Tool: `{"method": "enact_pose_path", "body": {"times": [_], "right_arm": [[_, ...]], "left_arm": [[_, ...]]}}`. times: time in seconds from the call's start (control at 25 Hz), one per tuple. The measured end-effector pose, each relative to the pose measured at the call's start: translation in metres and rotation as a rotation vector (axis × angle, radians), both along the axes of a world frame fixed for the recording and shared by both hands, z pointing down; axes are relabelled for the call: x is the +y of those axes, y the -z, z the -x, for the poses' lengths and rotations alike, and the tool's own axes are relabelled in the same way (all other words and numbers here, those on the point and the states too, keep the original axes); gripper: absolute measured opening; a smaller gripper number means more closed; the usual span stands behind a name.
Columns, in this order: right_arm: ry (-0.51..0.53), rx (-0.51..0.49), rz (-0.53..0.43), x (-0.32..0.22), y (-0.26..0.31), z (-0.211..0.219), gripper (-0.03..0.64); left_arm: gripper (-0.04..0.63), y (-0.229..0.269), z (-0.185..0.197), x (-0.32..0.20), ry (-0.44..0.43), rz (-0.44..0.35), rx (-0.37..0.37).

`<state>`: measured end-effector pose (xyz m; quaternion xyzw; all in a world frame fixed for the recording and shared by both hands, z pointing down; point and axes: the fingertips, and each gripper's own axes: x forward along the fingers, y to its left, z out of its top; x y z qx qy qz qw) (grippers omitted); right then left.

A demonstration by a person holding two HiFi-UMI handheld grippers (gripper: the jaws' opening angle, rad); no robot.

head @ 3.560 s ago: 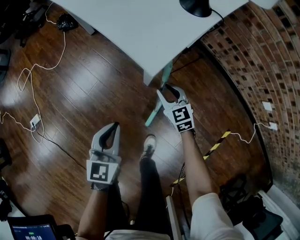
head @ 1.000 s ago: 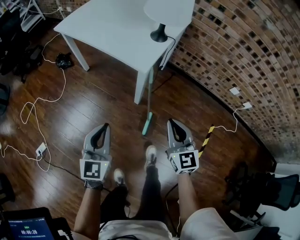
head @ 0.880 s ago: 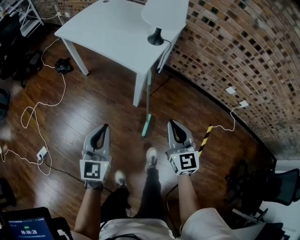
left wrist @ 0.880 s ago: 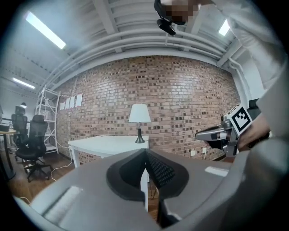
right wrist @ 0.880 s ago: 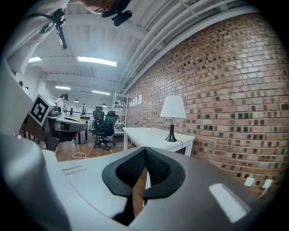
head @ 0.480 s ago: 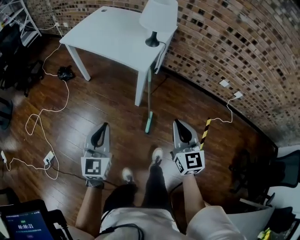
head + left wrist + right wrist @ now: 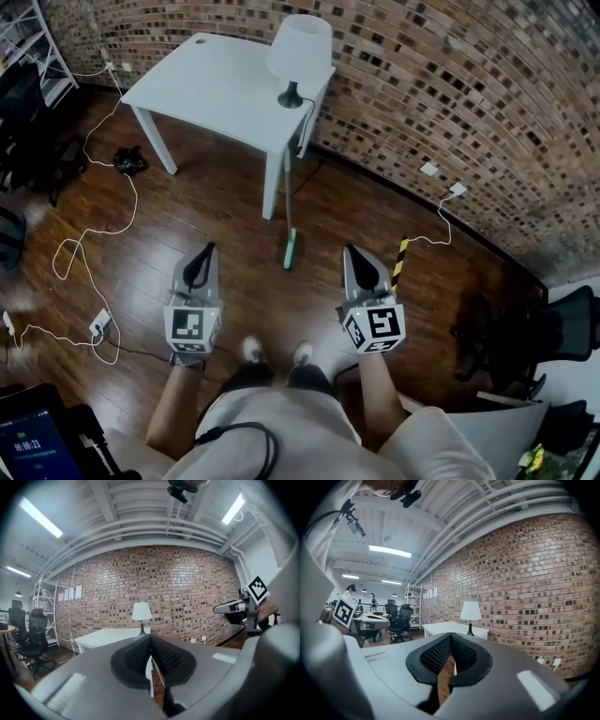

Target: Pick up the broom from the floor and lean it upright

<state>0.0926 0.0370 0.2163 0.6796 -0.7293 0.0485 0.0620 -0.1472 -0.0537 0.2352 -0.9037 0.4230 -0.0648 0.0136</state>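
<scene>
Nearest first: the left gripper [image 7: 207, 251] and the right gripper [image 7: 352, 253] are held out level over the floor [image 7: 216, 206]. Both sets of fingers [image 7: 138, 656] are pressed fully together with nothing pinched between them, so nothing is being steadied by either one.

A bit further out, the broom [image 7: 291, 249] is seen standing with its teal head on the wood and its handle running up beside the front leg of the white bench [image 7: 216, 89]. The exact spot where the handle touches can't be made out from up here. The job looks basically done.

The worry is that the floor is glossy. If the head gets nudged by a foot, it could skid out, and the handle would likely slide off the bench edge and clatter down. The lean looks quite steep too, so a small bump to the bench might tip it sideways.

The lamp cord [image 7: 304, 127] is draped over that same corner, close to the handle. It could be snagged in a fall, and the lamp [image 7: 298, 52] dragged with it. The white cable [image 7: 70, 253] looped off to the left could be tripped on.
</scene>
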Motion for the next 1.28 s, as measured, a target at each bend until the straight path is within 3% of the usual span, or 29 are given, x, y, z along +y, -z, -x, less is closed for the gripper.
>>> {"method": "enact_pose_path", "body": {"times": [0.32,0.72,0.96,1.28], "right_arm": [[-0.024,-0.012,-0.045,0.026,0.029,-0.018,0.012],[-0.01,-0.063,-0.024,0.033,0.022,-0.026,0.012],[-0.033,-0.084,0.006,0.04,0.016,-0.032,0.011],[-0.076,-0.096,-0.021,0.054,0.026,-0.025,0.011]], "left_arm": [[0.002,0.014,-0.023,0.039,-0.01,-0.006,0.001],[0.002,0.016,-0.038,0.053,-0.015,-0.015,-0.004],[0.002,0.019,-0.032,0.056,-0.026,-0.022,-0.014],[0.002,0.015,-0.02,0.058,-0.07,-0.016,-0.026]]}}
